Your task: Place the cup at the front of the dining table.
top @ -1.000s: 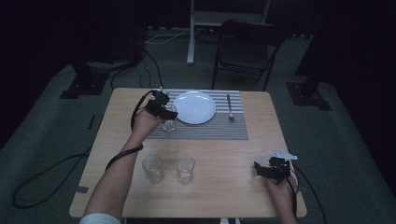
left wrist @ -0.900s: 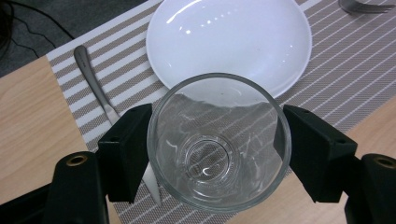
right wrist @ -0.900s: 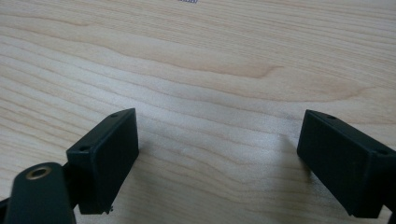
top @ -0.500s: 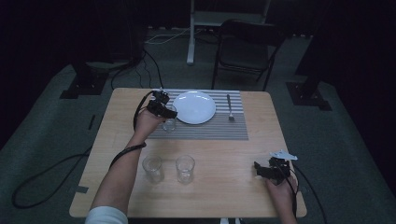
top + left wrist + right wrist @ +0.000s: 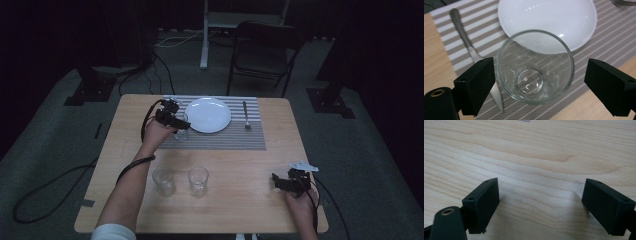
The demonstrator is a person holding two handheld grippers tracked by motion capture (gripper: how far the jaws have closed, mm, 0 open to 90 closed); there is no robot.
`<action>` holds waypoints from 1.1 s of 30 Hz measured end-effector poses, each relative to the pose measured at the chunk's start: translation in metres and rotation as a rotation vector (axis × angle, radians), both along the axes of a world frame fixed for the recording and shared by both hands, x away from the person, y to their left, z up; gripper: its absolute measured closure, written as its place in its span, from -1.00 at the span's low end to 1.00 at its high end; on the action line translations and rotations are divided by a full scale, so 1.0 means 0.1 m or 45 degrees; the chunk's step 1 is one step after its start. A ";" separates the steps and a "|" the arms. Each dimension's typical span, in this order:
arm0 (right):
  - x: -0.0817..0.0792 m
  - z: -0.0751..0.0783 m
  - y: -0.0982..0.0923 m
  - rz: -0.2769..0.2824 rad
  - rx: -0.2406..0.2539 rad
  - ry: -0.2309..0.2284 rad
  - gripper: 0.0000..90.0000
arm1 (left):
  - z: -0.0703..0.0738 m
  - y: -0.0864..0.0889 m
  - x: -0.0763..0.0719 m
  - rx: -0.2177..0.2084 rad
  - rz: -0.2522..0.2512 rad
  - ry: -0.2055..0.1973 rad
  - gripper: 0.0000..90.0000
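Note:
A clear empty glass [image 5: 535,67] stands upright on the striped placemat [image 5: 604,42], just in front of the white plate [image 5: 549,20]. My left gripper [image 5: 541,87] has the glass between its jaws, which have just been opening. One pad is at the rim and the other stands clear of it. From above, the left gripper [image 5: 177,124] and glass [image 5: 181,131] are at the placemat's [image 5: 225,140] left end, beside the plate [image 5: 208,114]. My right gripper [image 5: 280,181] rests at the table's near right. Its jaws [image 5: 547,205] are open over bare wood.
Two more empty glasses [image 5: 163,180] [image 5: 198,180] stand side by side near the table's front. A fork [image 5: 245,116] lies right of the plate, and a metal utensil [image 5: 466,42] lies beside the glass. A dark chair [image 5: 260,55] stands beyond the table.
The left hand has sunk a little with the glass, down onto the placemat. The right hand has kept still.

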State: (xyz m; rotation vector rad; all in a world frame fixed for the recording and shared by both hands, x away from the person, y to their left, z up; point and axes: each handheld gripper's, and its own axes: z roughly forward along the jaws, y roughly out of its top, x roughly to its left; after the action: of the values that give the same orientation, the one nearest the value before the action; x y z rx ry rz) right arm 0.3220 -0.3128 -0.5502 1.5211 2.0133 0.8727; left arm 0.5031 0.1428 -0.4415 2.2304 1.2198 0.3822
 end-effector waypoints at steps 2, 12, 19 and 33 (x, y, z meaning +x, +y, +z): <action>0.00 0.00 0.00 0.000 0.000 0.000 -0.69 | -0.01 0.02 -0.01 -0.021 -0.015 0.020 -0.78; 0.00 0.00 0.00 0.000 0.000 0.000 -0.69 | -0.11 0.10 -0.14 -0.045 -0.056 0.071 -1.00; 0.00 0.00 0.00 0.000 0.000 0.000 -0.69 | -0.18 0.19 -0.24 -0.055 -0.037 0.079 -1.00; 0.00 0.00 0.00 0.001 -0.001 -0.001 -0.69 | -0.22 0.43 -0.45 -0.074 -0.028 0.029 -1.00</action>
State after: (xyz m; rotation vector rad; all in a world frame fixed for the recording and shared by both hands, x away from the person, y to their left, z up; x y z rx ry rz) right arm 0.3220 -0.3129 -0.5502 1.5197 2.0134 0.8727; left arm 0.4585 0.1857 -0.4638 2.2024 1.2024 0.3096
